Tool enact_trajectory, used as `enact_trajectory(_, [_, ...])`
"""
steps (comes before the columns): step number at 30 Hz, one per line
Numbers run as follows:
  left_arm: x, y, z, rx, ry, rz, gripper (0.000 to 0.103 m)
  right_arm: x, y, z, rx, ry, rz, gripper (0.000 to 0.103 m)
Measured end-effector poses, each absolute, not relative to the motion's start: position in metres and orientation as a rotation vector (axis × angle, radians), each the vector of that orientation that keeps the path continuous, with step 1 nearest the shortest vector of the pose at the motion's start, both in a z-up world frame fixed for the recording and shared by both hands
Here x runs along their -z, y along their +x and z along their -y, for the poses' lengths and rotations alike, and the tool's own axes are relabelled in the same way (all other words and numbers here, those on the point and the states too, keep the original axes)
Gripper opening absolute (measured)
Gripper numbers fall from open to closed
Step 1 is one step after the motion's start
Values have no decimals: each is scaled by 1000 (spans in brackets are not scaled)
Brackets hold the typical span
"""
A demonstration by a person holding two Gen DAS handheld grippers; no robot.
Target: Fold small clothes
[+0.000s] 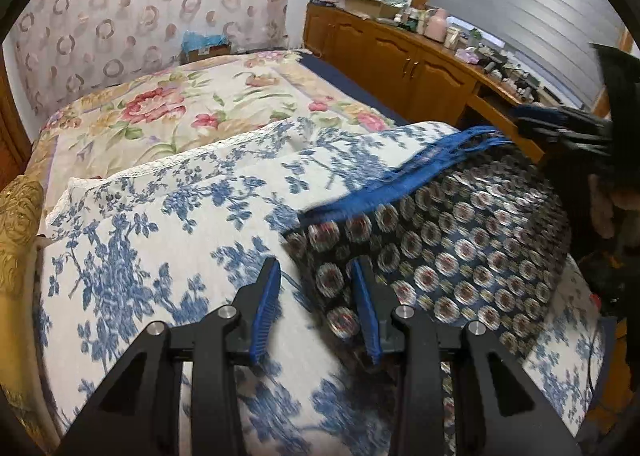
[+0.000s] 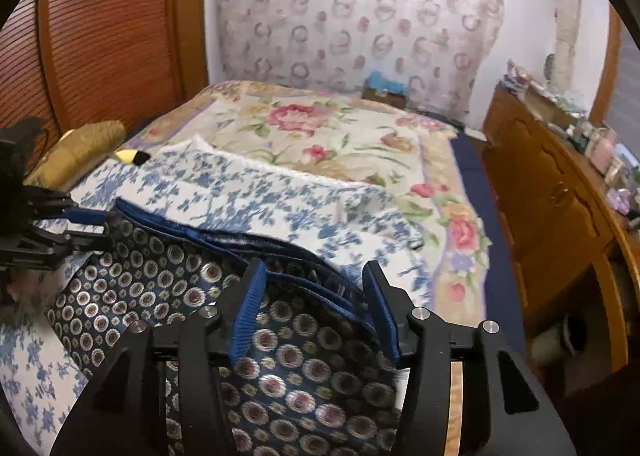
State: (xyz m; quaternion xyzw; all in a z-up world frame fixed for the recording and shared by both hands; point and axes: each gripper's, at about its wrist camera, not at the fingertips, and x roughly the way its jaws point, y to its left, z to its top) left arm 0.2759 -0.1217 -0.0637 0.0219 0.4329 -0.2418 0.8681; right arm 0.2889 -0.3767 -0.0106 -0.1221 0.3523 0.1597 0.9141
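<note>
A dark navy garment (image 1: 460,248) (image 2: 160,284) printed with round flower medallions lies spread on a blue-and-white floral quilt (image 1: 160,236). A bright blue trim (image 1: 400,172) (image 2: 224,240) runs along its far edge. My left gripper (image 1: 316,288) hovers over the garment's left corner, open. One finger is over the quilt, the other over the cloth. In the right wrist view the left gripper (image 2: 92,226) sits by that same corner. My right gripper (image 2: 316,296) stands open above the garment's right part near the trim, gripping nothing. It also shows at the right in the left wrist view (image 1: 520,124).
A pink-flowered bedspread (image 1: 200,104) covers the bed beyond the quilt. A gold pillow (image 2: 80,152) and a yellow-and-black item (image 2: 132,156) lie at the bed's left side. A wooden cabinet (image 1: 400,52) with cluttered top runs along the right. A slatted wooden panel (image 2: 100,36) stands on the left.
</note>
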Motion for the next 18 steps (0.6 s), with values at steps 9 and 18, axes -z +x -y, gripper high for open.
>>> enact_trajectory(9, [72,298,125,498,53,-937,36,39,267,417,-248,-178,-816,66])
enact_trajectory(18, [79,303,129,503,62,-941,40,83,282,444,-275,-25,-923,66])
